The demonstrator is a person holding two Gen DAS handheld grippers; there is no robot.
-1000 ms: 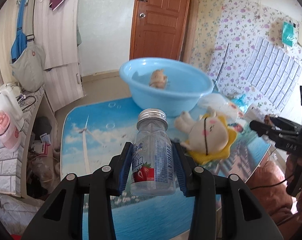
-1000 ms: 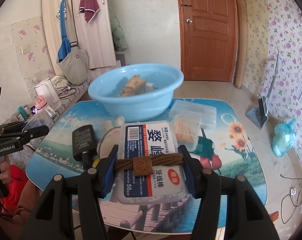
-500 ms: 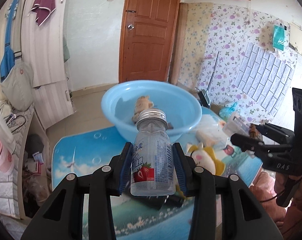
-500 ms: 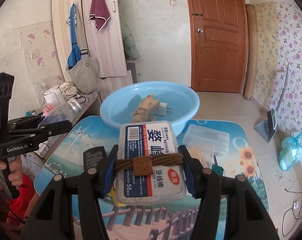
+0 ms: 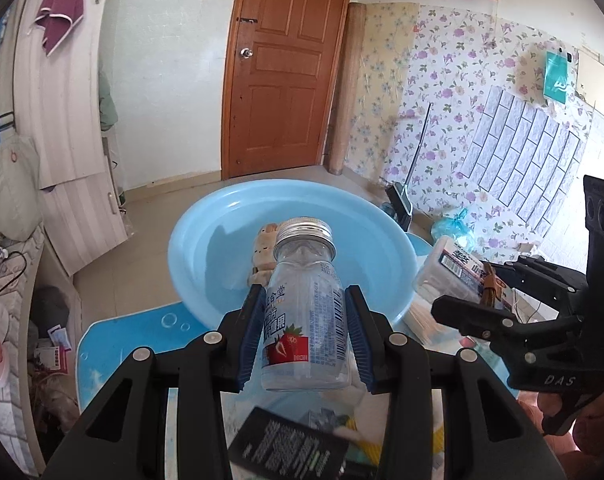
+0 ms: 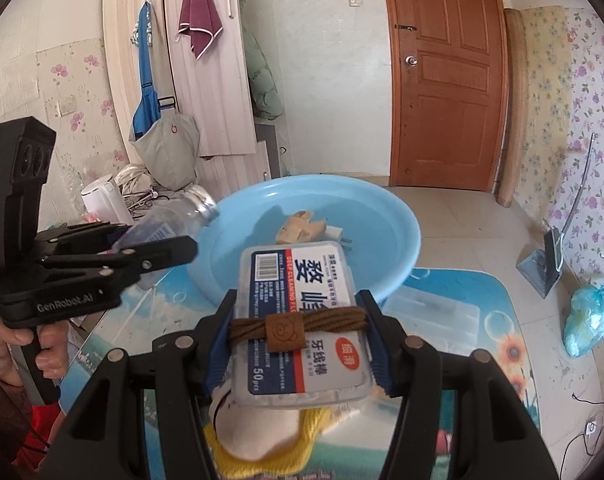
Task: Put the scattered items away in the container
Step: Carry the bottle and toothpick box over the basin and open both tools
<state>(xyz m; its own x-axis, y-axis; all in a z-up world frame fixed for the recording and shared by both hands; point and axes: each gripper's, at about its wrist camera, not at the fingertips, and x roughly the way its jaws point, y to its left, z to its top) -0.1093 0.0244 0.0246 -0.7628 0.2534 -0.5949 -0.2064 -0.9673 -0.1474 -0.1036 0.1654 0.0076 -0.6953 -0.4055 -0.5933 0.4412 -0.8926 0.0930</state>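
Two loads are raised before the blue basin (image 5: 386, 280): the left hand-held gripper (image 5: 304, 336) pinches a clear bottle (image 5: 306, 320); the right hand-held gripper (image 6: 298, 340) pinches a floss-pick box (image 6: 302, 320). Farther off, the basin contains a small plush toy (image 6: 300, 228).

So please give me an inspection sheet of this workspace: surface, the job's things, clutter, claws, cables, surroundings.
Surface: table with a printed scenery cover.
Job's things: blue basin holding a small tan toy and a white plug; bottle and floss-pick box held near its rim.
Clutter: yellow plush toy, clear plastic box, black adapter on the table.
Claws: left claw shut on the bottle; right claw shut on the box.
Cables: one on the floor.
Surroundings: wooden door, blue bag on the floor.
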